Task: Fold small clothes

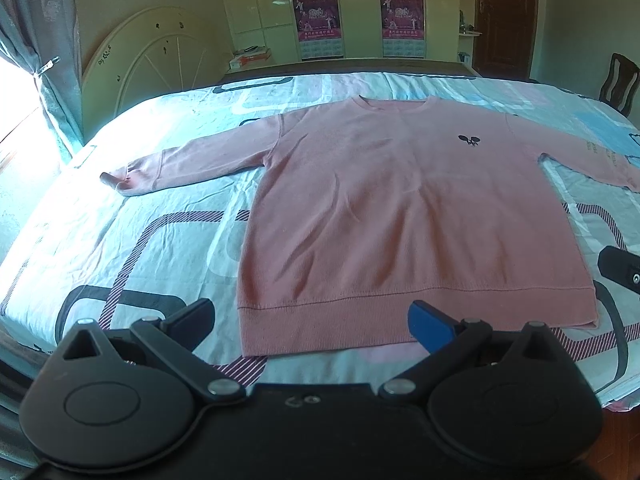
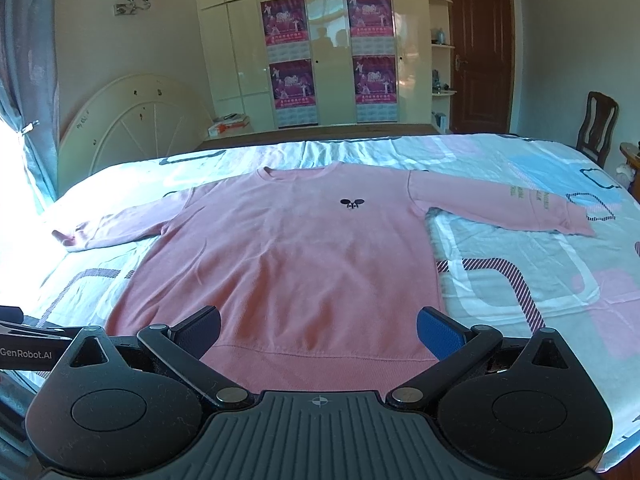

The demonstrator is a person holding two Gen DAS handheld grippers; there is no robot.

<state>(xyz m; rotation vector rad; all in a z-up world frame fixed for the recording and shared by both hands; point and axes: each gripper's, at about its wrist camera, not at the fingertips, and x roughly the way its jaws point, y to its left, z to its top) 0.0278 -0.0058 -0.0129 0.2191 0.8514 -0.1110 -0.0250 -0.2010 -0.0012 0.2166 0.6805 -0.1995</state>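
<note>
On the bed: patterned sheet (image 1: 120, 208) under pink sweatshirt (image 1: 392, 208), spread flat, sleeves out at 9 and 3 o'clock
Chest: small dark logo (image 2: 352, 203)
Left gripper (image 1: 312, 320): jaws wide, empty
Right gripper (image 2: 319, 328): jaws wide, empty

A bed (image 1: 120, 240) (patterned sheet) carries a pink sweater (image 1: 392, 216) lying flat, sleeves spread outward.

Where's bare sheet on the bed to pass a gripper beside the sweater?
Bare sheet lies right of the sweater, below its right sleeve. Another bare patch lies below the left sleeve. The sweater fills the middle.
</note>
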